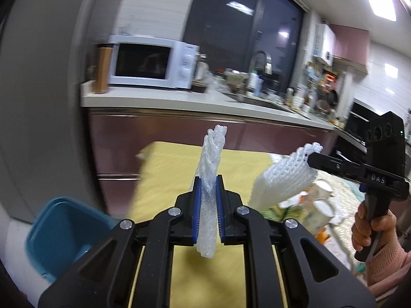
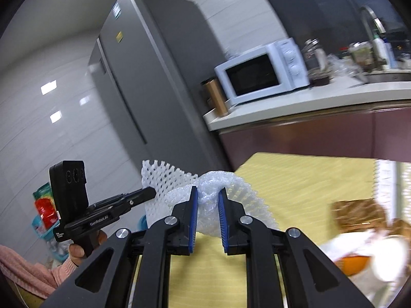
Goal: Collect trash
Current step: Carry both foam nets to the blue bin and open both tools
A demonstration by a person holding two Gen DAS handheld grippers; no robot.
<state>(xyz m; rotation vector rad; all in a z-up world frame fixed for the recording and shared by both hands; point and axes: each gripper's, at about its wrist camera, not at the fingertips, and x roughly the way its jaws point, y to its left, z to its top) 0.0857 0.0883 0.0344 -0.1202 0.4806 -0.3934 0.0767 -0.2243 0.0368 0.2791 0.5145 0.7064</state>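
Both tongs loaded, bin at eight o'clock
Left gripper (image 1: 208, 187) clenched an upright white foam net strip (image 1: 212, 159); right gripper (image 2: 208, 200) clenched a crumpled white foam net sleeve (image 2: 218, 182); blue plastic bin (image 1: 61, 231) lay nearer the left.

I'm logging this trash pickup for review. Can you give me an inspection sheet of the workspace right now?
Surface: table under a yellow cloth.
Job's things: foam net in the left tool; second foam net in the right tool; blue bin low beside the table.
Clutter: paper cups and wrappers on the table's right.
Grippers: both shut on foam nets, held above the table.
Cables: nothing seen.
Surroundings: microwave, fridge, sink counter.
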